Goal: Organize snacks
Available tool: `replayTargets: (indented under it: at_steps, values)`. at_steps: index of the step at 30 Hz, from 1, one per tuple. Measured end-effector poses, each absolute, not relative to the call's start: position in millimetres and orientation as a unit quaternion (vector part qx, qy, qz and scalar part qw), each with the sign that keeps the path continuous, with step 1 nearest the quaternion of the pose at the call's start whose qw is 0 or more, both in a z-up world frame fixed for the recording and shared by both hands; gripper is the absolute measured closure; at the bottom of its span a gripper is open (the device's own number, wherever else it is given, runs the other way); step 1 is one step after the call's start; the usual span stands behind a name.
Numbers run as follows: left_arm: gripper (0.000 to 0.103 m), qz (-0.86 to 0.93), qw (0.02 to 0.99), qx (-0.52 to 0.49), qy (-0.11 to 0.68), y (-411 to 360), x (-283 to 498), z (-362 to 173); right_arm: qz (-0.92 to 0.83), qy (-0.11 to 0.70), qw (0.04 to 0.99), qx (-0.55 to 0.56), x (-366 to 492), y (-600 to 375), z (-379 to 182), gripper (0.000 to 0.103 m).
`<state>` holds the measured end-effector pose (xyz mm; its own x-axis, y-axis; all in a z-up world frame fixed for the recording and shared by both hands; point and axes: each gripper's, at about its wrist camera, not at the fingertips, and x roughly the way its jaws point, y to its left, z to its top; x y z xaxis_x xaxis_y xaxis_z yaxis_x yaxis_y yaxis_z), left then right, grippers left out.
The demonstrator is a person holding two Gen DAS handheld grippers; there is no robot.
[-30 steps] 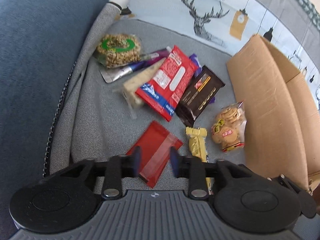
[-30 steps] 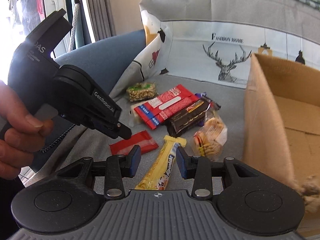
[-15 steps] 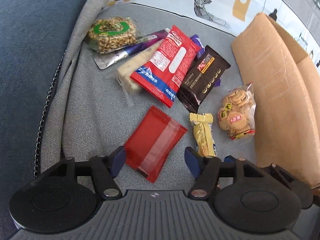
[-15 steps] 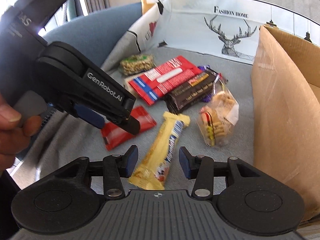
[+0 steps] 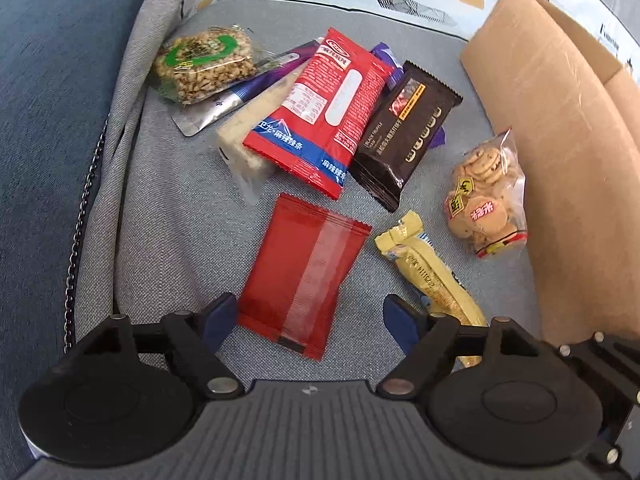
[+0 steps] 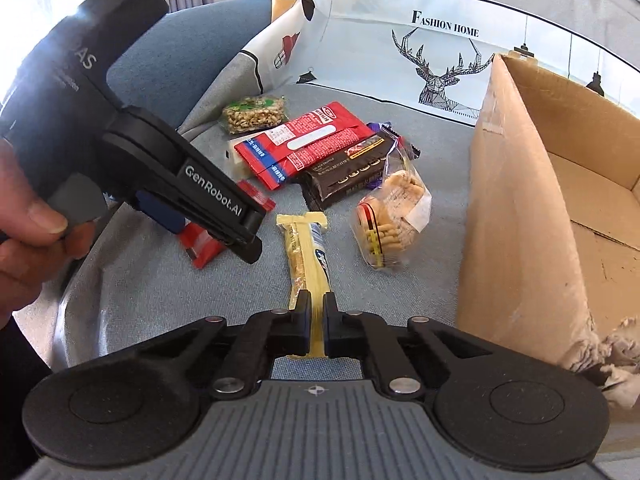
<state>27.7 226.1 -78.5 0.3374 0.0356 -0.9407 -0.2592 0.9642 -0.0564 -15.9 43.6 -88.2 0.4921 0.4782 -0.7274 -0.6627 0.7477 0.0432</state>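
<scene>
Snacks lie on a grey sofa seat [image 5: 168,216]. My left gripper [image 5: 306,320] is open wide, its jaws either side of the near end of a plain red packet [image 5: 304,272]. My right gripper [image 6: 316,316] is shut on the near end of a yellow bar [image 6: 306,248], which also shows in the left wrist view [image 5: 428,276]. Beyond lie a red-and-blue packet [image 5: 320,120], a dark brown packet [image 5: 404,136], a clear bag of small cookies [image 5: 484,196] and a peanut bar [image 5: 204,64].
An open cardboard box [image 6: 532,200] stands on the seat to the right of the snacks. The blue sofa arm [image 5: 44,120] rises on the left. A deer-print cushion [image 6: 440,60] forms the back. The left gripper's body [image 6: 168,160] shows in the right wrist view.
My left gripper has opened wide and dropped closer over the red packet. My right gripper has closed on the yellow bar's near end.
</scene>
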Motion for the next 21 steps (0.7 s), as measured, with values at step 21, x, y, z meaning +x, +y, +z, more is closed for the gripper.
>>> replayTargets:
  at_steps: [21]
  values:
    - [0.051, 0.097, 0.822, -0.061, 0.558, 215, 28, -77, 0.336, 0.377, 0.854, -0.125, -10, 55, -105, 0.083]
